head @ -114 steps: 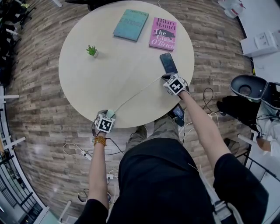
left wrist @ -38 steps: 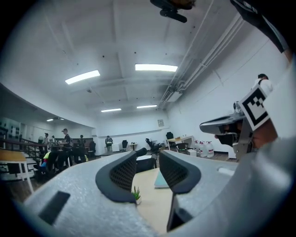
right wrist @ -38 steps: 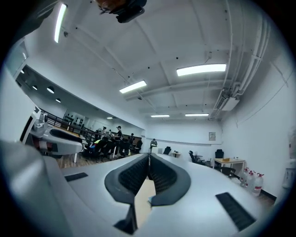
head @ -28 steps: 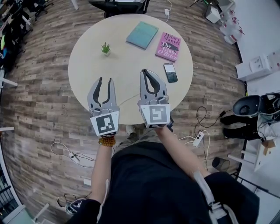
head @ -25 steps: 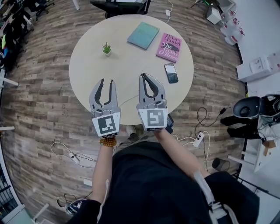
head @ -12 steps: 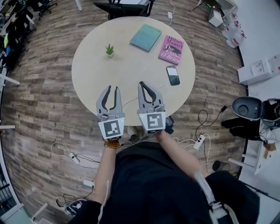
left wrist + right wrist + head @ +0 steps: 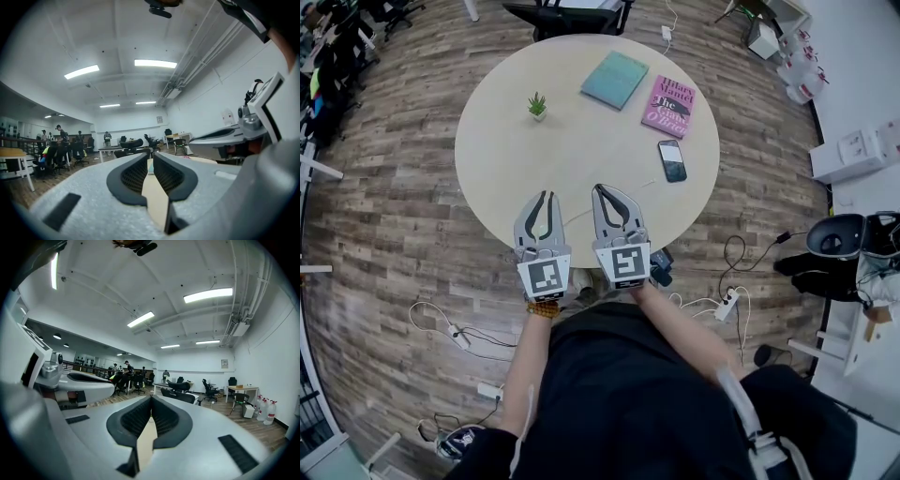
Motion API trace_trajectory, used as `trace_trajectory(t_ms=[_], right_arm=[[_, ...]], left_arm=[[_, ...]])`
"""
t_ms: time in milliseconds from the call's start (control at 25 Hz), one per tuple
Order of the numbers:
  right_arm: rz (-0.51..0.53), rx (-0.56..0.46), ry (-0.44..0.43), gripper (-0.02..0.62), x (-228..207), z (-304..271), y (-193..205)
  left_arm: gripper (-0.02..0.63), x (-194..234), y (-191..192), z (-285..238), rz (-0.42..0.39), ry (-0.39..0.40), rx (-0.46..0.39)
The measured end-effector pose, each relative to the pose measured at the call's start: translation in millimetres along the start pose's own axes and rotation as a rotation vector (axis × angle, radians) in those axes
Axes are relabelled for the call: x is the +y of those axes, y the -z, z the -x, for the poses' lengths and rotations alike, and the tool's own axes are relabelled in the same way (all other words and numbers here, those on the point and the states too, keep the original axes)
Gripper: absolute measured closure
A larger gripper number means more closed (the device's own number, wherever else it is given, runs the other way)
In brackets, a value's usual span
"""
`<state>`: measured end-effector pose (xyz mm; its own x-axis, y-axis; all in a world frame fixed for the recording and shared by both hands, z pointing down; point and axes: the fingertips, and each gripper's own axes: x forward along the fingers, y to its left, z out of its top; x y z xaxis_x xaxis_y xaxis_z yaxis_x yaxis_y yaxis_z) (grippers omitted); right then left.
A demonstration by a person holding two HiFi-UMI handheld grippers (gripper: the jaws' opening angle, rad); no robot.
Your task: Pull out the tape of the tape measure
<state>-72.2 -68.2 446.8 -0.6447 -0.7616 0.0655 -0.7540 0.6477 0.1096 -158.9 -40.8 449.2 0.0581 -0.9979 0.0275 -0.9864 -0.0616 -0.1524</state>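
Observation:
A thin pale strip of tape [image 7: 577, 217] lies on the round table [image 7: 497, 150] near its front edge and runs on behind my right gripper. I cannot see the tape measure's case. Both grippers are held up in the air in front of the person's chest, side by side over the table's near edge, pointing away. My left gripper [image 7: 546, 196] [image 7: 150, 158] is closing, a narrow gap still between its pads with nothing in it. My right gripper [image 7: 600, 188] [image 7: 151, 402] is shut and empty.
On the table stand a small potted plant [image 7: 537, 106], a teal book [image 7: 616, 79], a pink book [image 7: 674, 100] and a dark phone [image 7: 671, 160]. Cables and a power strip [image 7: 729, 302] lie on the wooden floor. A chair [image 7: 567, 14] stands at the far side.
Both grippers have left the tape and table and risen in front of the person. Over the last second they drew back toward the body, and the left jaws narrowed.

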Motion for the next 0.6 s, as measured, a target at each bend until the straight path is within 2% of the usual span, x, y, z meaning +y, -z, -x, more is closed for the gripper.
trace_trajectory(t_ms=[600], right_arm=[[-0.058,0.091,-0.072,0.595,26,3,37]], left_arm=[[0.589,8,41,14,0.042,-0.032,0.090]])
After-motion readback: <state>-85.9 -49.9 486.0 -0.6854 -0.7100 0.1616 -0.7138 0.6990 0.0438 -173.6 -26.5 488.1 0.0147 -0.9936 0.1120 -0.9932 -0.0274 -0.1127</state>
